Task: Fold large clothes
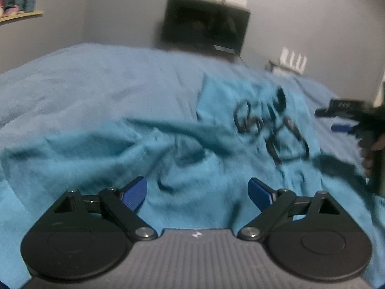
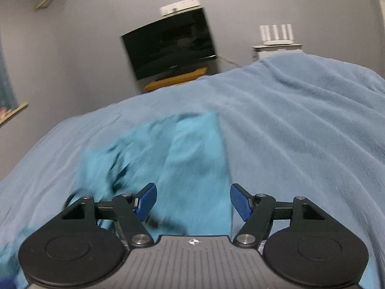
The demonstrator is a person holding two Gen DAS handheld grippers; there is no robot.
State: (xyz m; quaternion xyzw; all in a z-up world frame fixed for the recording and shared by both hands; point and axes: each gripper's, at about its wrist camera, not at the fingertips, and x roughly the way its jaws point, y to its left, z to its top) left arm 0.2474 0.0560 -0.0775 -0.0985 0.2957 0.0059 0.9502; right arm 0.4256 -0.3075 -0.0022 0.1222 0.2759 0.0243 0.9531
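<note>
Left gripper (image 1: pixel 197 193) fills the bottom of the left wrist view with its 2 blue pads spread wide and nothing pinched between them. Under and ahead of it a teal T-shirt (image 1: pixel 168 149) lies crumpled on the pale blue blanket (image 1: pixel 84 84) that covers the bed, its black printed lettering (image 1: pixel 269 130) turned up and smeared by blur. At the right edge the right gripper (image 1: pixel 341 120) comes into view over the shirt's far side, held by a person's hand (image 1: pixel 371 151); it is too blurred there to tell how its jaws stand. Behind the bed a dark television (image 1: pixel 207 26) hangs against the grey wall (image 1: pixel 120 12).

From the right wrist view, the right gripper (image 2: pixel 192 202) also has its 2 blue pads apart, with no cloth caught between them. The T-shirt (image 2: pixel 187 149) lies directly below and in front, streaked by motion, with its right edge running straight away from the camera beside the bare blanket (image 2: pixel 300 132). The television (image 2: pixel 170 48) stands tilted above a wooden shelf (image 2: pixel 175 79), and a white router (image 2: pixel 276 35) sits on a small stand to its right.
</note>
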